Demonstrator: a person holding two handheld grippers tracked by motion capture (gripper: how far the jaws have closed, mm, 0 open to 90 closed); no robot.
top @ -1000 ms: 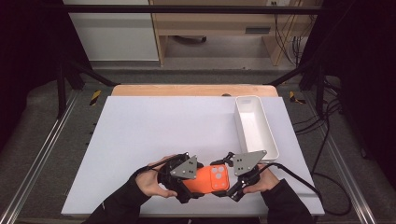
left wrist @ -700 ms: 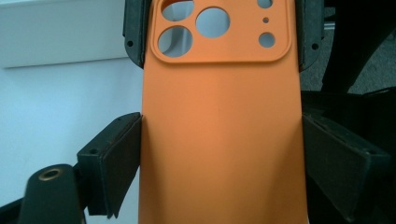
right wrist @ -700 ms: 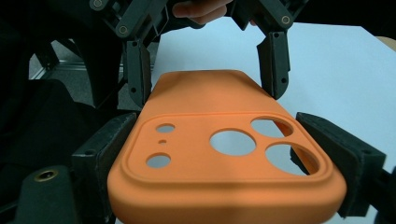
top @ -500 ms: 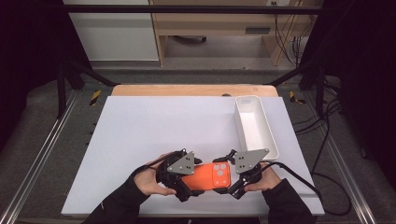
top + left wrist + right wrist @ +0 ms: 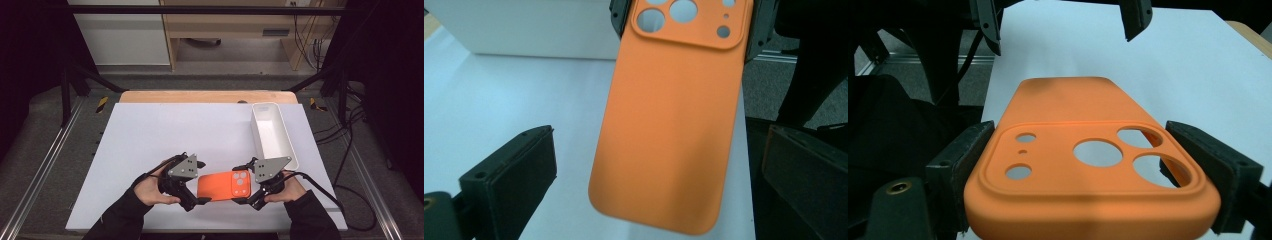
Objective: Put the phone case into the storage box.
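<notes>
We see the orange case [image 5: 223, 185] held level just above the surface [image 5: 165, 135], its camera-hole end pinched between the two jaws of our right gripper [image 5: 246, 195], whose pads press on both long edges. In the right gripper view the case [image 5: 1083, 165] runs straight out ahead of the jaws, camera block nearest. Our left gripper [image 5: 196, 201] sits at the case's other end; its jaws have just been opening and now stand spread, and in the left gripper view the plain end of the case [image 5: 674, 125] lies between them without touching either pad. A white tray [image 5: 273, 135] stands on the surface beyond the right gripper, well apart from the case.
</notes>
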